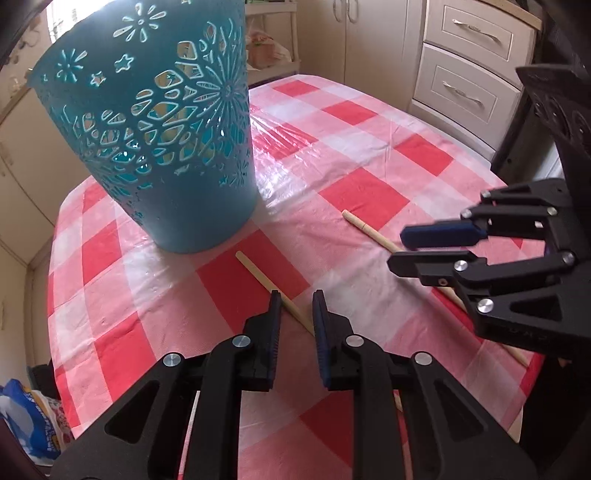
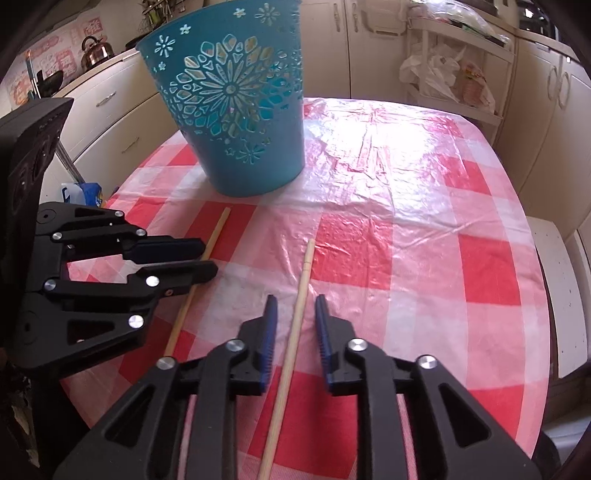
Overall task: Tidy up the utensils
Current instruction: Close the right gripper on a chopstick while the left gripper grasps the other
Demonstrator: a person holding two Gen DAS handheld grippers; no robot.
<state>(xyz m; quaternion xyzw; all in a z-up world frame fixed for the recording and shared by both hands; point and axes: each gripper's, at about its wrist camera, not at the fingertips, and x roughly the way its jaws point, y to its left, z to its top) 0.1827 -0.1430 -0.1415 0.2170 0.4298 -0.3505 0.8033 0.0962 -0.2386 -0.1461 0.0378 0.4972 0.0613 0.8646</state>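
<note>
Your two chopsticks are slim, pale wooden rods lying apart on the glossy red-and-white checked tablecloth (image 2: pixel 406 229), near the teal plastic basket (image 2: pixel 236 110) with flower cutouts. Your left gripper (image 1: pixel 295 306) straddles the left chopstick (image 1: pixel 273 291), jaws parted; your right gripper (image 2: pixel 295 310) straddles the right chopstick (image 2: pixel 299 314), also parted.

You get bright daylight from a blown-out window (image 1: pixel 107 9), white glare on the desk (image 2: pixel 369 122); fisheye edges bend and darken.
</note>
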